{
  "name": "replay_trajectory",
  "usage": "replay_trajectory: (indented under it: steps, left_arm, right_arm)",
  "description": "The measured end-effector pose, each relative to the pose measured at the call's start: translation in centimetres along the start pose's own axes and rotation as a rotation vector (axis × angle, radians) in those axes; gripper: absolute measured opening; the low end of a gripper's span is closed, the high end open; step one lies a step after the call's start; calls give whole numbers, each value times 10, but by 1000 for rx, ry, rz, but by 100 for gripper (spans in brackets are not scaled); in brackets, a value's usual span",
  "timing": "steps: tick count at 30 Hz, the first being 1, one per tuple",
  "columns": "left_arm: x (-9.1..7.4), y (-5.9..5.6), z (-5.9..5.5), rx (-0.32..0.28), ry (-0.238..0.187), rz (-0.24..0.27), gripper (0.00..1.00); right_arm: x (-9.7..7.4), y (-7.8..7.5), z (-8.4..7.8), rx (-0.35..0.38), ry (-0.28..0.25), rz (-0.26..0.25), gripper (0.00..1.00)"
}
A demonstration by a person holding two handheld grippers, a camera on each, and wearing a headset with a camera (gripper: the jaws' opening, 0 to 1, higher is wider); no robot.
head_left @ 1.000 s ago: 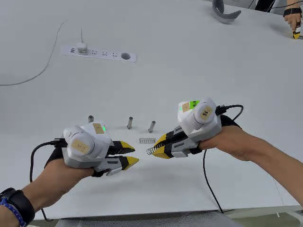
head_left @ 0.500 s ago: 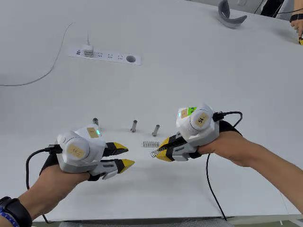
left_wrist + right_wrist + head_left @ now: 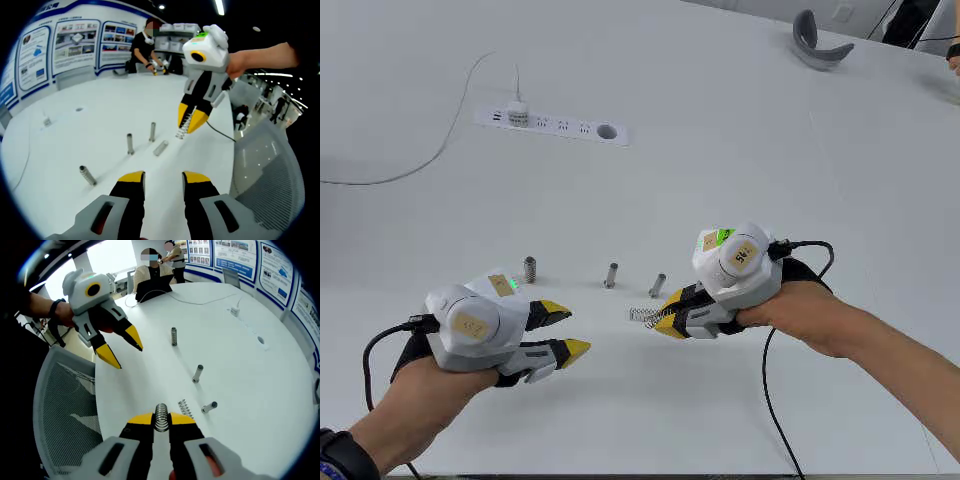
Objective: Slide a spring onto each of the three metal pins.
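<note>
Hovering low over the white table (image 3: 740, 120), the right gripper (image 3: 665, 314) pinches a spring (image 3: 642, 316) at its tips, just on the near side of the right pin (image 3: 658, 285). The left pin (image 3: 530, 269) already wears a spring, and the left gripper (image 3: 572, 331) hangs wide and empty off to the left. In the left gripper view its own yellow tips gape apart and a loose spring (image 3: 161, 148) lies on the table beside the bare pins, while in the right gripper view the held spring stands clamped between nearly closed tips.
</note>
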State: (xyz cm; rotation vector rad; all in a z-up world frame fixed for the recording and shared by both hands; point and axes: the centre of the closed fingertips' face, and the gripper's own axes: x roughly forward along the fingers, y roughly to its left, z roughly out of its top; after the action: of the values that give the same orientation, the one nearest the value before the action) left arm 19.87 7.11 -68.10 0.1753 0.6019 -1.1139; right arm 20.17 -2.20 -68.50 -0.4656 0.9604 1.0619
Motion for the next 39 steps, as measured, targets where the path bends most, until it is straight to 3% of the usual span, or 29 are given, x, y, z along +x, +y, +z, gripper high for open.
replay_trajectory:
  steps: [14,39]
  left_arm:
    - [-5,15,-9,-54,1,48,46]
    - [-18,37,-18,-108,-16,120,61]
  right_arm:
    - [7,-24,5,1,40,-45,12]
    - [21,-58,27,24,87,-70,12]
